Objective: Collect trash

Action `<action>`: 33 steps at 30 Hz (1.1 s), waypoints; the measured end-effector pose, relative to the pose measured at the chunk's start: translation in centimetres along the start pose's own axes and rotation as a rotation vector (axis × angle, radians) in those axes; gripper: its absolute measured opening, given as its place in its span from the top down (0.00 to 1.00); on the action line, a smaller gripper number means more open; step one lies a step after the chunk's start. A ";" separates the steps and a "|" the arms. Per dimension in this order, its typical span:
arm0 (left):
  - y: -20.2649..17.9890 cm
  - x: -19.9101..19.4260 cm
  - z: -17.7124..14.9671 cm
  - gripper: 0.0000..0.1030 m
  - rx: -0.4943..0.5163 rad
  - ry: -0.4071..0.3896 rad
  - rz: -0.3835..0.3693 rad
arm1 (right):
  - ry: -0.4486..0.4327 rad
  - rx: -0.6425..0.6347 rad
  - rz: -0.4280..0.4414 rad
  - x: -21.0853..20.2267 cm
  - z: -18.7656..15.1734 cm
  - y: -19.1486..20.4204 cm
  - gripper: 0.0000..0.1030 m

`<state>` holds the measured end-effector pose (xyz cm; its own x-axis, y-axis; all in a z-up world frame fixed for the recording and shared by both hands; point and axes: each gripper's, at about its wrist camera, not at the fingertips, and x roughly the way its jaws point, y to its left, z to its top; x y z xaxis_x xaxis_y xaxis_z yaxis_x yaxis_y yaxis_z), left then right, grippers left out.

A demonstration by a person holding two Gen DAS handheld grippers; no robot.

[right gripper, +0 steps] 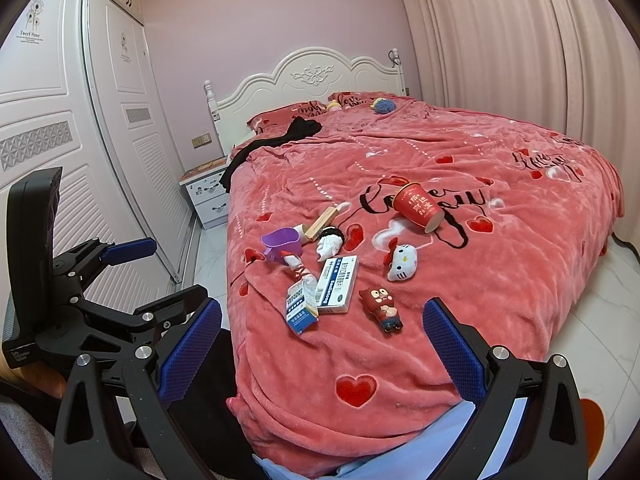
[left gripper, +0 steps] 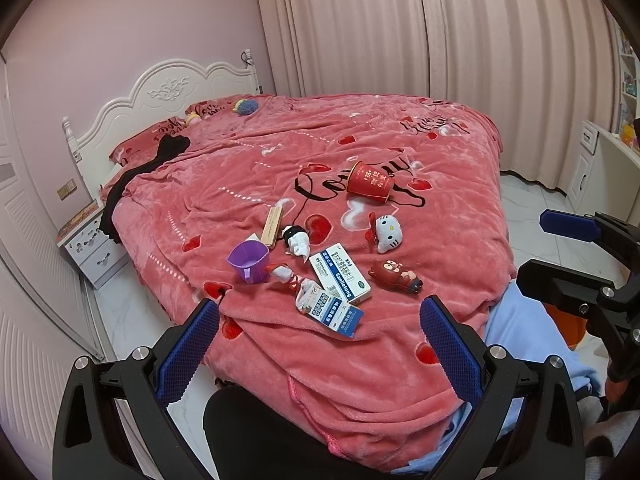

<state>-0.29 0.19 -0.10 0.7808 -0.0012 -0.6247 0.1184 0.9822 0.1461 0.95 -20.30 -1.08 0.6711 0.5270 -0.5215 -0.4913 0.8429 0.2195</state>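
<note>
Items lie on a pink blanket [left gripper: 360, 360] covering the bed: a tipped red paper cup [left gripper: 370, 182] [right gripper: 418, 207], a large white-blue medicine box [left gripper: 339, 279] [right gripper: 337, 285], a small blue-white box [left gripper: 334, 312] [right gripper: 300, 308], a crumpled white tissue [left gripper: 298, 242] [right gripper: 328, 245], a red-white wrapper [left gripper: 286, 274] [right gripper: 296, 262], a wooden stick box [left gripper: 273, 227] [right gripper: 322, 222] and a purple cup [left gripper: 249, 261] [right gripper: 282, 242]. My left gripper [left gripper: 320, 354] is open and empty at the foot of the bed. My right gripper [right gripper: 322, 356] is open and empty too.
A Hello Kitty plush [left gripper: 386, 229] [right gripper: 402, 262] and a brown toy figure [left gripper: 396, 276] [right gripper: 382, 306] lie among the items. Black clothing [left gripper: 140, 176] drapes near the pillows. A nightstand [right gripper: 208, 192] and wardrobe [right gripper: 60, 140] stand left; curtains [left gripper: 440, 40] behind; something orange [right gripper: 592, 428] on the floor.
</note>
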 end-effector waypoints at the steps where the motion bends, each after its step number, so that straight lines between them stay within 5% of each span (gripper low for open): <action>1: 0.0 0.0 0.0 0.04 -0.002 0.000 -0.001 | 0.000 0.000 0.000 0.0 0.0 0.0 0.04; 33: -0.2 0.2 -0.2 0.04 -0.002 0.003 0.000 | 0.003 0.002 0.000 0.2 -0.1 -0.1 0.04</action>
<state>-0.23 -0.02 -0.41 0.7789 -0.0006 -0.6272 0.1175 0.9824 0.1450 1.10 -20.25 -1.28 0.6694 0.5269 -0.5238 -0.4905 0.8429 0.2211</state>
